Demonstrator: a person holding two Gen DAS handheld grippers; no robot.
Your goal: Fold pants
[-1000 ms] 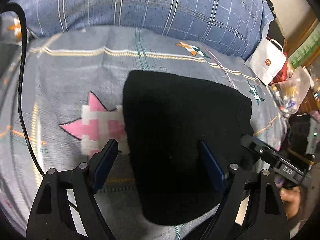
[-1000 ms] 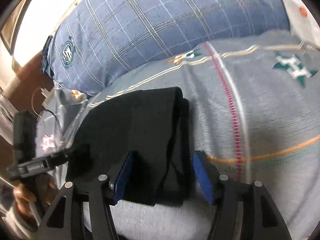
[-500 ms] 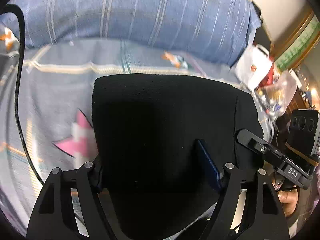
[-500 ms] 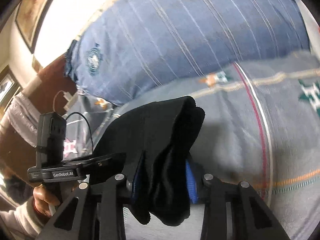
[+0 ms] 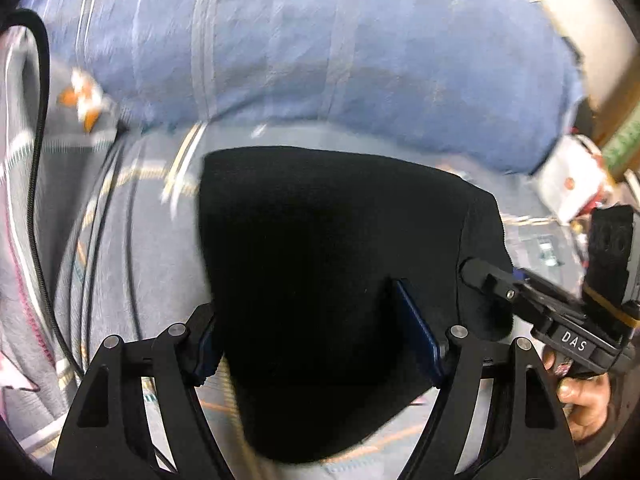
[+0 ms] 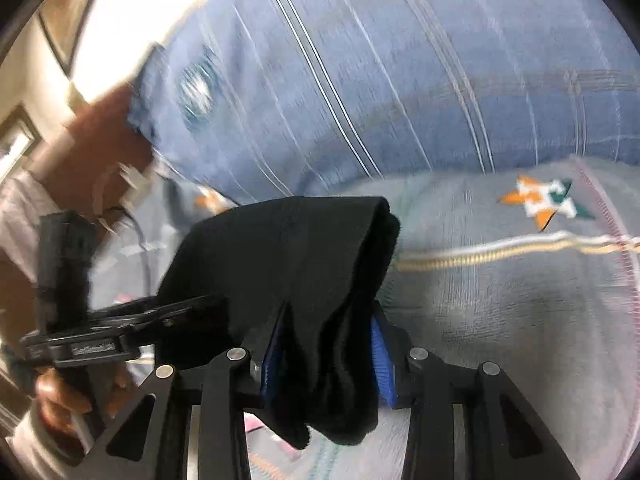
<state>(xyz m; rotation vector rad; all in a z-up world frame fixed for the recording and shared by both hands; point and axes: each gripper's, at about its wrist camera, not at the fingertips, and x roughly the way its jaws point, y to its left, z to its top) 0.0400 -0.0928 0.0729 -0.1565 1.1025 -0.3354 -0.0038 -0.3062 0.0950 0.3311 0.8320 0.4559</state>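
Observation:
The folded black pants (image 5: 320, 280) are lifted off the grey patterned bedspread (image 5: 132, 248). My left gripper (image 5: 316, 336) is shut on the pants' near edge, its blue pads pressing the thick fold. My right gripper (image 6: 326, 350) is shut on the other end of the black pants (image 6: 288, 264), which bunch and hang between its blue pads. The right gripper also shows at the right of the left wrist view (image 5: 520, 296), and the left gripper at the left of the right wrist view (image 6: 132, 320).
A large blue plaid pillow (image 5: 320, 60) lies behind the pants across the bed. A white paper bag (image 5: 568, 188) and clutter sit at the far right. A black cable (image 5: 40, 200) runs down the left. The bedspread (image 6: 520, 280) extends to the right.
Both grippers closed on the pants, which lay flat one second ago, and lifted them off the bedspread. The views have swung toward the pillow.

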